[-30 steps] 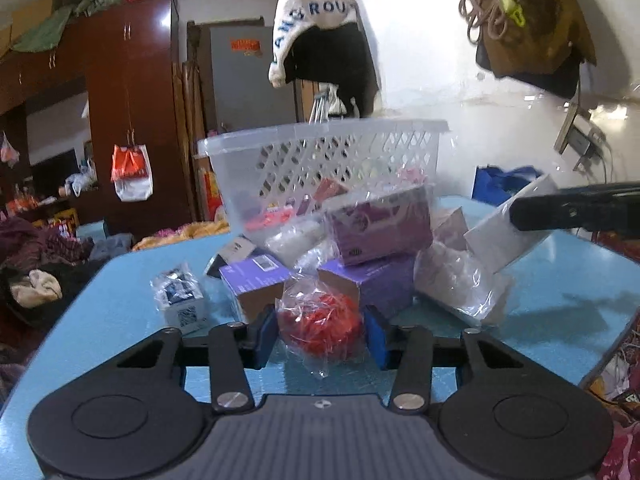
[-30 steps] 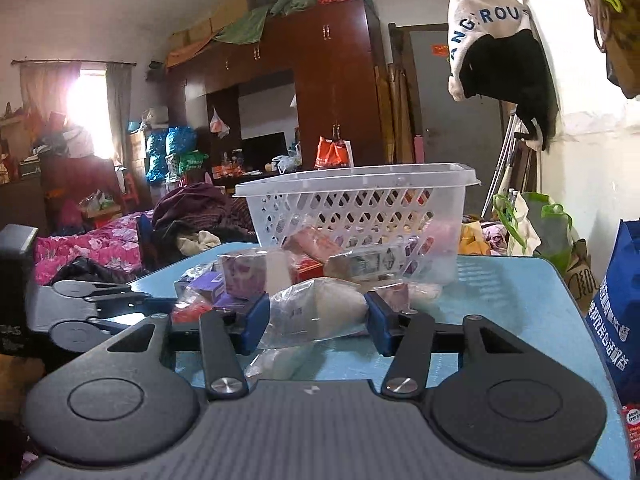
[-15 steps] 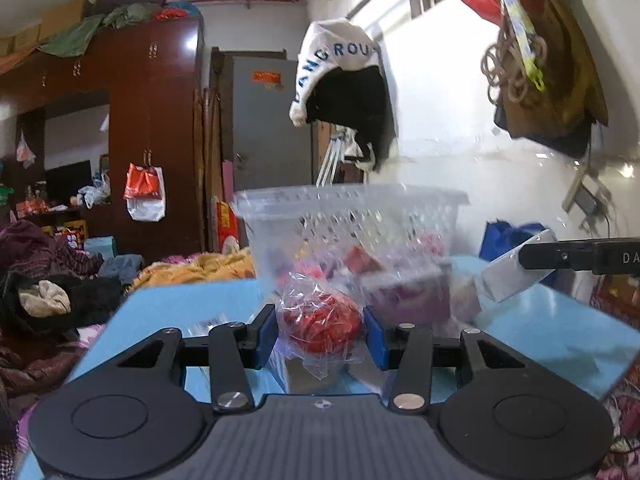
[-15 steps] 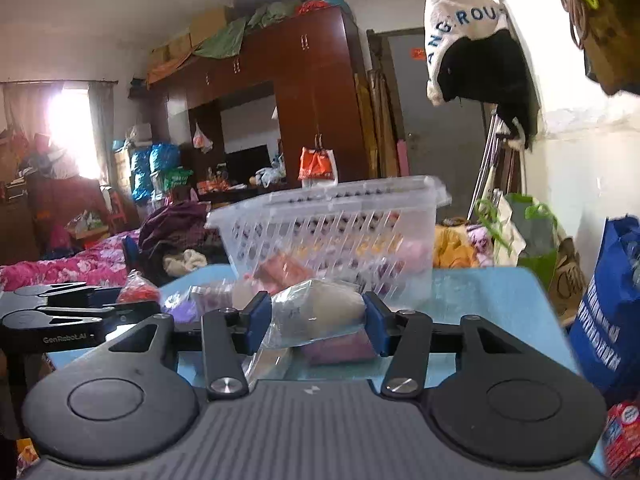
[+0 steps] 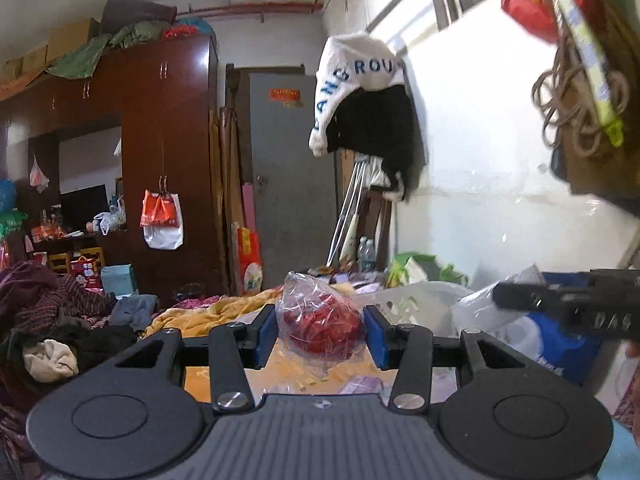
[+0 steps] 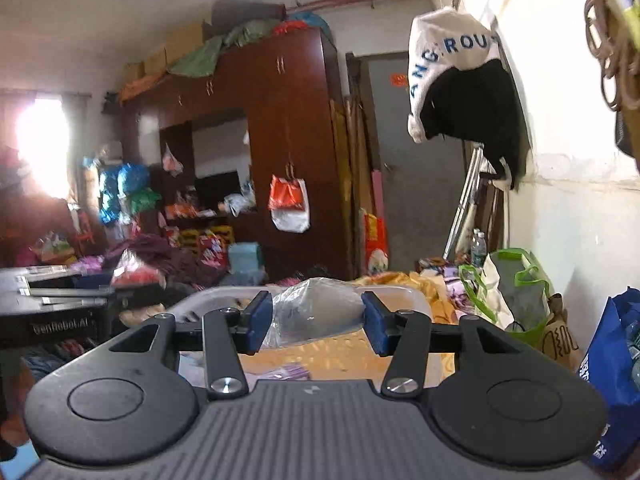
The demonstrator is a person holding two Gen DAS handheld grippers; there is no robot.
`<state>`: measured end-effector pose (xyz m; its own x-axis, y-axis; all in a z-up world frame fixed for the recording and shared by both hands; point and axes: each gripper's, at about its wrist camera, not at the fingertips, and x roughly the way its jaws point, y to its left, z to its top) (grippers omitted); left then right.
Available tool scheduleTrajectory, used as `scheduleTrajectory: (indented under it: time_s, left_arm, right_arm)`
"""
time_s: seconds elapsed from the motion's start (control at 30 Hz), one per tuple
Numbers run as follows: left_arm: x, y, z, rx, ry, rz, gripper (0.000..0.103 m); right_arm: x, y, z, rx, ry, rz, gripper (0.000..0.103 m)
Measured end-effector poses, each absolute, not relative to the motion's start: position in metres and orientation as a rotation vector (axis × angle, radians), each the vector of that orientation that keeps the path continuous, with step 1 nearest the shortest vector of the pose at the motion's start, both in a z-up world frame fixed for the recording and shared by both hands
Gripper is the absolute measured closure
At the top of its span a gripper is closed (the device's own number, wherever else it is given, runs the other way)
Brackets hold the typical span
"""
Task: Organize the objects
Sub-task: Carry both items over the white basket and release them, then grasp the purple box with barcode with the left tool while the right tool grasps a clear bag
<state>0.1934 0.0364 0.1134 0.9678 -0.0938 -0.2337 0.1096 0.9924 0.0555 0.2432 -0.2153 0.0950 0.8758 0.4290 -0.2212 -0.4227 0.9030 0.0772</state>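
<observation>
- Two loads up: your left gripper point(image 5: 320, 334) pinches red-filled bag point(image 5: 322, 326), right gripper point(image 6: 316, 326) pinches clear bag point(image 6: 316, 314), both above the basket point(image 6: 412, 296).
- Slick film may slip from the fingers; release low, or it lands outside the basket.

Left gripper point(image 5: 320, 334) and right gripper point(image 6: 317, 328) both clamped, held aloft side by side

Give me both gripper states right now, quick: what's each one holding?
Left gripper: closed on the clear bag of red items.
Right gripper: closed on the clear bag with pale contents.
</observation>
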Motion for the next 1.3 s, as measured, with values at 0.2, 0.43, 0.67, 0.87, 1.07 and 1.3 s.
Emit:
scheduleTrajectory:
  time_s: [0.2,0.43,0.67,0.87,1.07,1.3]
  left_arm:
    - [0.221,0.033,0.103,0.085,0.278,-0.066,0.052]
    - [0.217,0.038,0.094,0.121,0.269,-0.048,0.015]
    - [0.123,0.072,0.073,0.068,0.233,-0.100,0.008]
    - [0.099,0.095,0.027,-0.002,0.373,-0.102,0.006]
    - [0.112,0.097,0.007,0.000,0.465,-0.080,0.010]
    - [0.110,0.086,0.000,0.030,0.477,-0.063,0.018]
  right_arm:
    - [0.256,-0.202,0.078,-0.055,0.277,0.400,0.051]
    - [0.234,-0.219,0.085,0.026,0.219,0.402,0.004]
    - [0.159,-0.242,0.047,0.075,0.369,0.559,0.000]
    - [0.129,-0.219,0.007,-0.024,0.534,0.700,0.015]
    - [0.141,-0.196,-0.005,-0.099,0.596,0.704,0.037]
    - [0.132,-0.201,-0.011,-0.112,0.553,0.657,0.068]
